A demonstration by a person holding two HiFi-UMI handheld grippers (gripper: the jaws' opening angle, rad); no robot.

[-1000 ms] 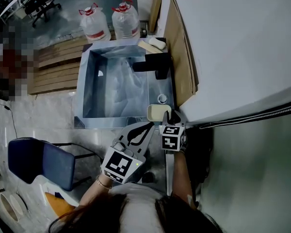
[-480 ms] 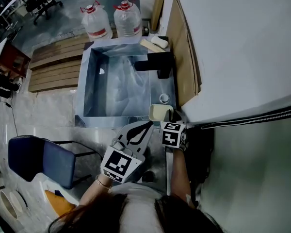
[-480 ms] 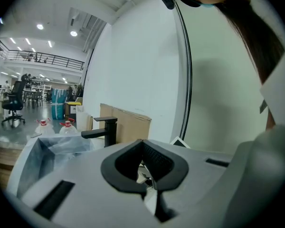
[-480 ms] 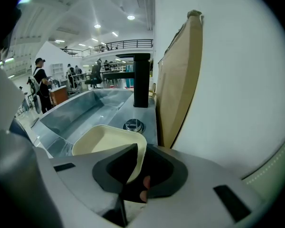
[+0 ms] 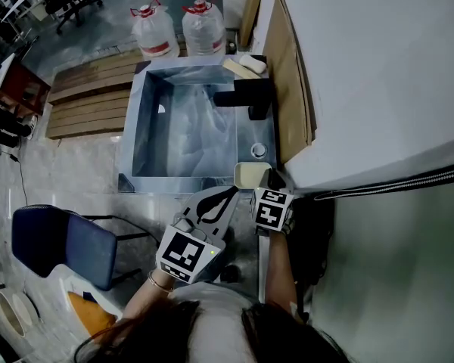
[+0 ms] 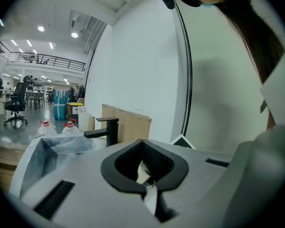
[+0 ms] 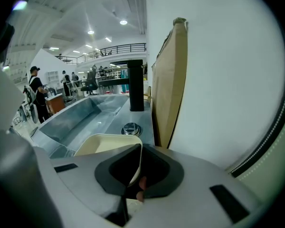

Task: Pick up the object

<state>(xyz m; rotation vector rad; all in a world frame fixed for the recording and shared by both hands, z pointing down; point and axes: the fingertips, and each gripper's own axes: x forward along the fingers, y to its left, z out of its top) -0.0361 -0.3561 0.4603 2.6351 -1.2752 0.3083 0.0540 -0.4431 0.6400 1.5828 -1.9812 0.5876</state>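
A cream square bowl [image 5: 250, 175] hangs over the sink's near right corner. My right gripper [image 5: 263, 183] is shut on its near rim. In the right gripper view the bowl [image 7: 104, 145] lies just ahead, its rim pinched between the jaws of the right gripper [image 7: 134, 177]. My left gripper [image 5: 231, 194] sits just left of the bowl, its tips together and nothing held. In the left gripper view the left gripper [image 6: 150, 190] has its tips meeting, and a cream sliver shows through the loop behind them.
A steel sink [image 5: 136, 146] lined with plastic film lies ahead, with a black faucet [image 5: 246, 97], a round knob [image 5: 258, 150] and a soap bar [image 5: 251, 63] on its right rim. Cardboard [image 5: 291, 74] leans on the white wall. Two water bottles [image 5: 157, 30] stand beyond. A blue chair [image 5: 60, 244] is at the left.
The head view has drifted slightly. Both grippers and the bowl keep their places.
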